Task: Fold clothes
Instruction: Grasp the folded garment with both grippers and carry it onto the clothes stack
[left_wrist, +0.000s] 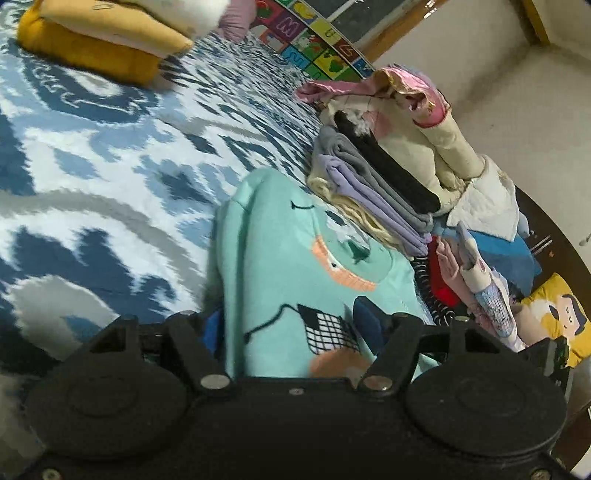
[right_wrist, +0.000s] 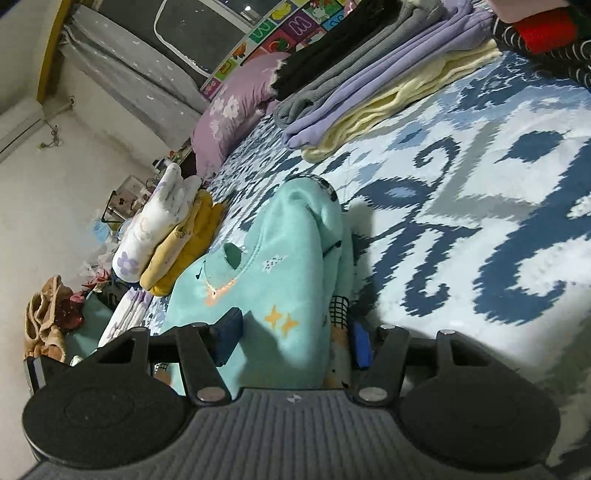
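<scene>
A teal sweater (left_wrist: 295, 266) with a cartoon print lies folded lengthwise on the blue-and-white patterned bedspread (left_wrist: 92, 177). My left gripper (left_wrist: 291, 325) straddles its near end. The blue pads (left_wrist: 369, 321) stand apart with the fabric flat between them and not pinched. In the right wrist view the same teal sweater (right_wrist: 288, 251) runs away from me as a raised fold. My right gripper (right_wrist: 295, 339) is over its other end with its pads (right_wrist: 360, 343) on either side, a shadowed gap beside the left one. Both grippers are open.
A stack of folded clothes (left_wrist: 373, 184) in grey, lilac, black and cream sits just beyond the sweater. A yellow and white folded pile (right_wrist: 166, 236) lies at the other side of the bed, with a purple pillow (right_wrist: 229, 114) behind. Loose garments (left_wrist: 480, 288) crowd the bed edge.
</scene>
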